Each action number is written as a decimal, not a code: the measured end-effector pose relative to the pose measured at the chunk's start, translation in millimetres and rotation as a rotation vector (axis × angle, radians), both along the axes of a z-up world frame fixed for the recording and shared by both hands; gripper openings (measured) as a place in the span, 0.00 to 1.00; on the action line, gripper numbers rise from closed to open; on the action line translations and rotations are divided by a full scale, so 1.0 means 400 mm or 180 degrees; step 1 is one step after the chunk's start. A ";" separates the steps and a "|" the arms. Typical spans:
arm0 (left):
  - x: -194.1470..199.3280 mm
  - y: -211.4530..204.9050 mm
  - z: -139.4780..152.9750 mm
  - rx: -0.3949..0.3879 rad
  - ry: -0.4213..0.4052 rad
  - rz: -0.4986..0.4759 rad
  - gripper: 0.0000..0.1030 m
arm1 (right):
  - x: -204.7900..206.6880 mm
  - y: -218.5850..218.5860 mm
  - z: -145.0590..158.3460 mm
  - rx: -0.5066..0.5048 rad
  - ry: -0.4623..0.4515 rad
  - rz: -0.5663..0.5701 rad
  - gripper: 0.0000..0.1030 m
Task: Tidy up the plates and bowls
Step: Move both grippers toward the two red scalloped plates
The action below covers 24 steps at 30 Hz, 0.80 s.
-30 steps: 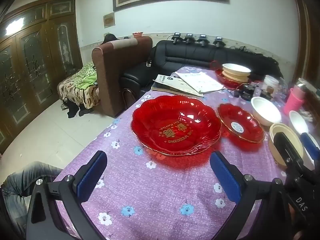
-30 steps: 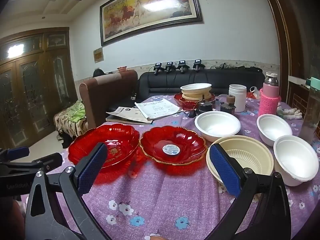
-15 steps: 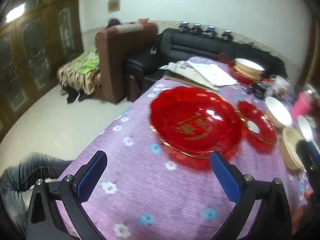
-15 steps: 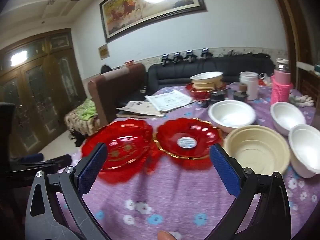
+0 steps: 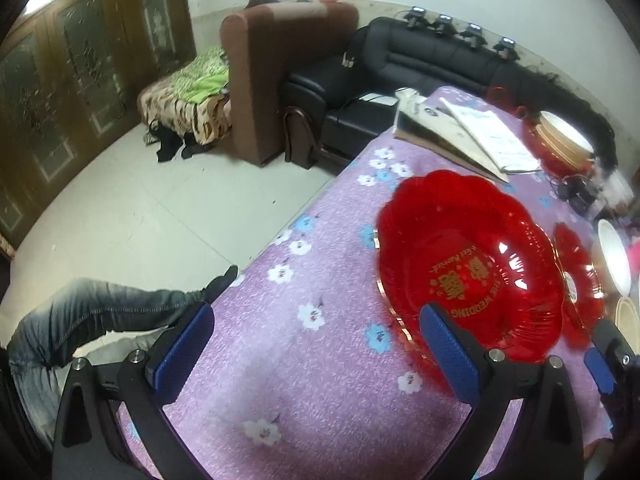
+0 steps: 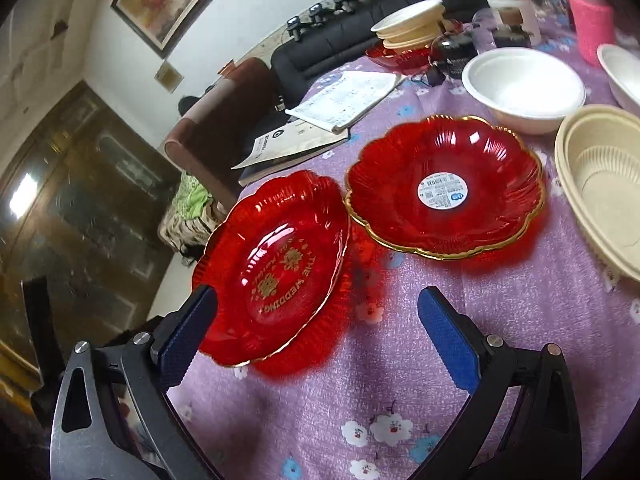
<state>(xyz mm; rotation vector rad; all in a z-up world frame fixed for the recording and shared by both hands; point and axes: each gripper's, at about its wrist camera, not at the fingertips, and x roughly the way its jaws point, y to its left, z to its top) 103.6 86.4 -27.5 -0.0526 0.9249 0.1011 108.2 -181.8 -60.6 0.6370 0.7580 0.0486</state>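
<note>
Over the preceding second both grippers had swung and tipped toward the near end of the table; the crockery itself had not shifted. Nothing had been lifted or stacked, so the task stood at its approach stage, and the large red plate appeared the likely first pick.

The table, under a purple flowered cloth, carried the large plate at its near left, with the small red plate just beside it, rims close but whether touching could not be told. A beige bowl and a white bowl lay further right. A stack of dishes stood at the far end.

The right gripper was spread wide and empty. Its left finger overlapped the large plate's near rim in the right view; contact could not be confirmed.

The left gripper was likewise spread and empty. In the left view the large plate lay ahead and to its right, with the right finger across the near rim. The small plate lay beyond.
</note>
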 end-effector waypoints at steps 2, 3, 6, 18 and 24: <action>-0.007 -0.015 -0.004 0.0026 -0.0004 -0.0064 0.99 | 0.000 0.008 -0.001 -0.0061 -0.0010 -0.0010 0.99; 0.008 -0.015 0.002 0.0016 0.0005 -0.0072 0.99 | -0.001 0.005 0.006 -0.0050 -0.0007 -0.0008 0.99; 0.001 -0.017 0.009 -0.0011 -0.0088 -0.0090 0.99 | -0.004 0.003 0.015 -0.0060 -0.0049 -0.0002 0.99; -0.064 -0.035 0.057 -0.0055 -0.0491 -0.0061 0.99 | -0.026 -0.007 0.039 -0.0229 -0.0305 0.0015 0.99; -0.059 -0.055 0.049 -0.0056 -0.0469 -0.0106 0.99 | -0.028 -0.022 0.034 -0.0191 -0.0306 0.0000 0.99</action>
